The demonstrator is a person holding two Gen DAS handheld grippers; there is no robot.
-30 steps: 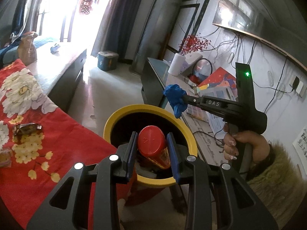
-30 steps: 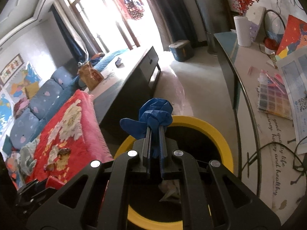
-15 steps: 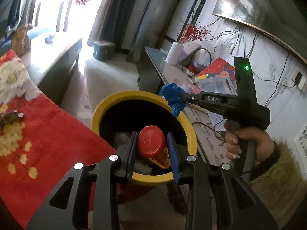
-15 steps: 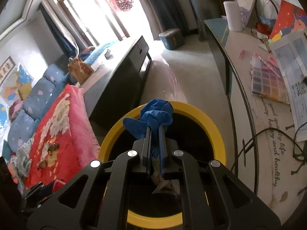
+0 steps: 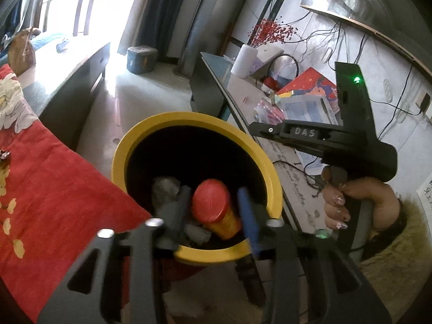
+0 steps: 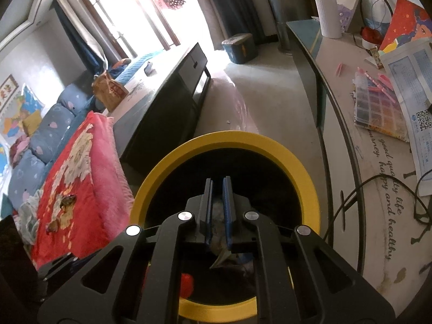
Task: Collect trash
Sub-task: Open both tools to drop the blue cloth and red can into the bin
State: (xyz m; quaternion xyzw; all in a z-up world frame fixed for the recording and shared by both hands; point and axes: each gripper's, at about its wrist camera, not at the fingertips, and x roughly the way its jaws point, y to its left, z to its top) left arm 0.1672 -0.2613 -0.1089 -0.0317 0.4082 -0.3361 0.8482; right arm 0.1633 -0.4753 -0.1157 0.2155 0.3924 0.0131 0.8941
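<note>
A black bin with a yellow rim (image 5: 129, 145) stands on the floor; it also shows in the right wrist view (image 6: 302, 167). My left gripper (image 5: 213, 197) is over the bin, its jaws spread apart from a red-capped yellow bottle (image 5: 212, 206) that sits between them without touching. Crumpled grey trash (image 5: 164, 191) lies in the bin. My right gripper (image 6: 217, 189) is over the bin, slightly parted and empty; it also shows in the left wrist view (image 5: 259, 129). The blue glove is out of sight.
A red flowered cloth (image 5: 54, 189) with wrappers (image 6: 64, 201) lies left of the bin. A cluttered desk (image 6: 378, 140) with cables runs along the right. A dark low cabinet (image 6: 172, 102) stands beyond the bin, with floor (image 6: 259, 94) between.
My right gripper has let go of the blue glove, which is gone from its jaws. My left jaws have opened off the red-capped bottle, which now sits lower in the bin.
</note>
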